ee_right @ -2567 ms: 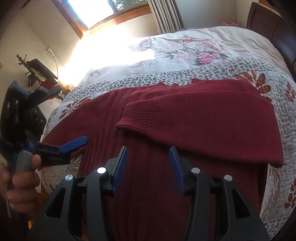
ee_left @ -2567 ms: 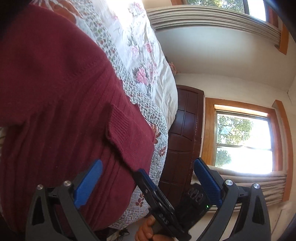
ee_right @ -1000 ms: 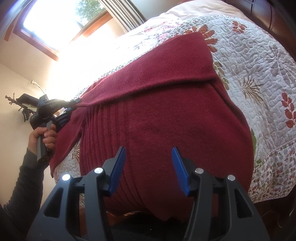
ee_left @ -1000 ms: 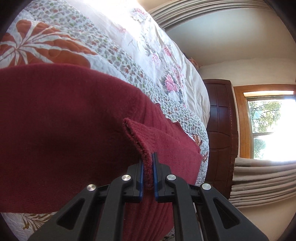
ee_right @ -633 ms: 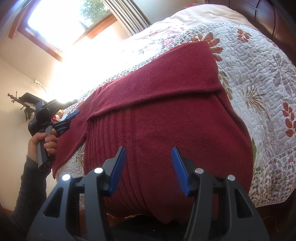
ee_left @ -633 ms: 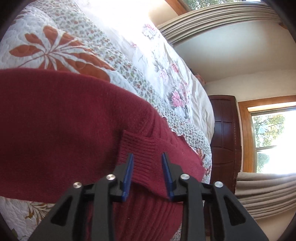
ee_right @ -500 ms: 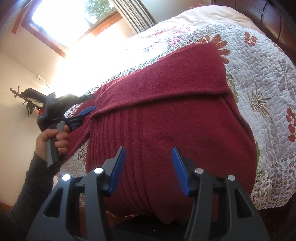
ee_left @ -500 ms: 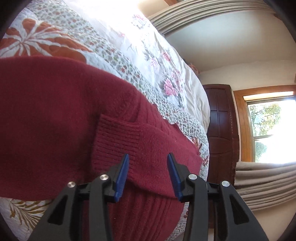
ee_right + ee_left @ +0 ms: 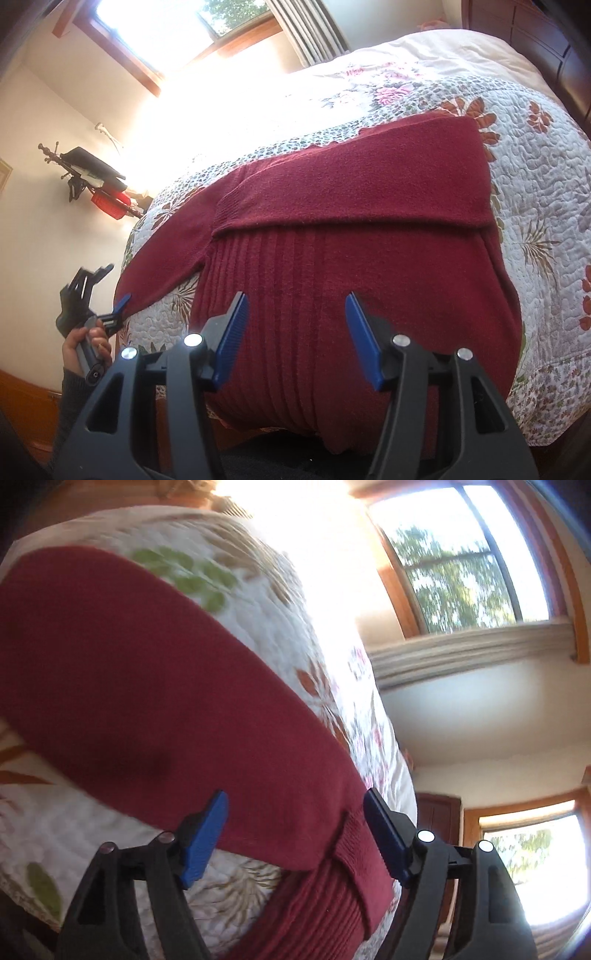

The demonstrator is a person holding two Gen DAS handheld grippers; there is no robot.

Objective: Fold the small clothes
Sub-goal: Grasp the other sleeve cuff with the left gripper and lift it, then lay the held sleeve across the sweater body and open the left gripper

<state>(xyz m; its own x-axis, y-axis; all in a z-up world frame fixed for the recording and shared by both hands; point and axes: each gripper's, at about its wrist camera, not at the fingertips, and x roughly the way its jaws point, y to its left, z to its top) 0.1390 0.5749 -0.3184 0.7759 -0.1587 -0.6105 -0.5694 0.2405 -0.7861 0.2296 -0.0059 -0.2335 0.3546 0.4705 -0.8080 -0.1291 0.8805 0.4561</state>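
Sweater [image 9: 362,236] lies flat on the bed quilt [image 9: 546,177], hem toward me and hanging a little over the bed edge. One sleeve [image 9: 354,192] is now folded across the chest, cuff pointing to my left.

Change since a second ago: my left hand-held gripper [image 9: 295,834] was clamped on that cuff; it let go, and has since swung away to the outer left side. Its jaws now stand wide apart with nothing between them. In the right wrist view it sits low at the bed's left edge [image 9: 118,310], by the end of the other sleeve [image 9: 162,258], which lies spread out on the quilt, unfolded. Whether it touches the fabric I cannot tell; the left view is motion-blurred.

My right hand-held gripper [image 9: 295,332] hovers over the ribbed lower body, jaws apart, holding nothing.

Judgement: first sleeve fold is done. Next step is probably grasping the left sleeve end and carrying it across likewise.
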